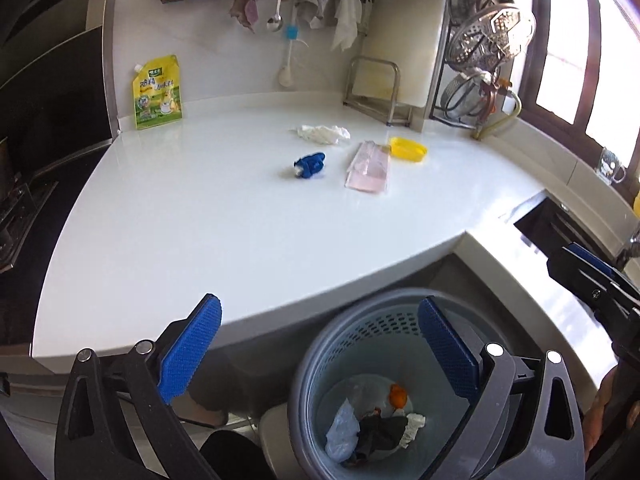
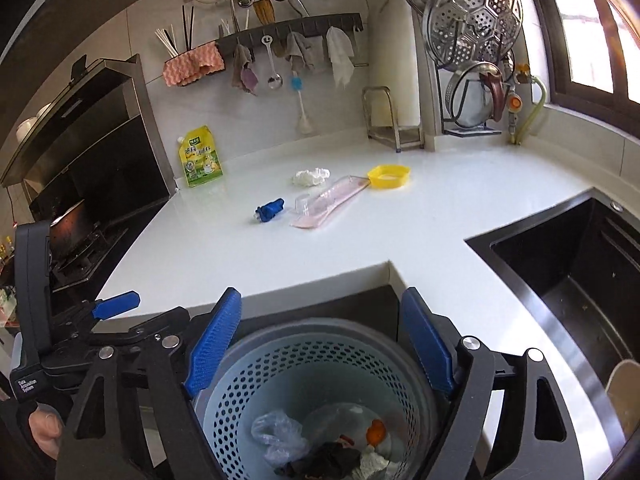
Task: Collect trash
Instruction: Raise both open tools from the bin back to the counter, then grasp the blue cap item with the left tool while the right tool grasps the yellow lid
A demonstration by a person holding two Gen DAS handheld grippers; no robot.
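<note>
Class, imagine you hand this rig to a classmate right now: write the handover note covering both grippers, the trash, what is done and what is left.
Left gripper: open, empty, near the counter's front edge.
Right gripper: open, empty, above the bin.
Done: the bin, on the floor below the counter edge, already holds a plastic bag, an orange scrap and dark and white scraps.
Left on the counter: white crumpled tissue, blue wrapper, clear plastic package, yellow lid.
The yellow-green pouch stands against the wall; probably not trash.

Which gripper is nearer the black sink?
Right. The right gripper hangs over the trash bin, beside the sink; the left gripper sits farther left, away from it. Both jaws open, empty.
</note>
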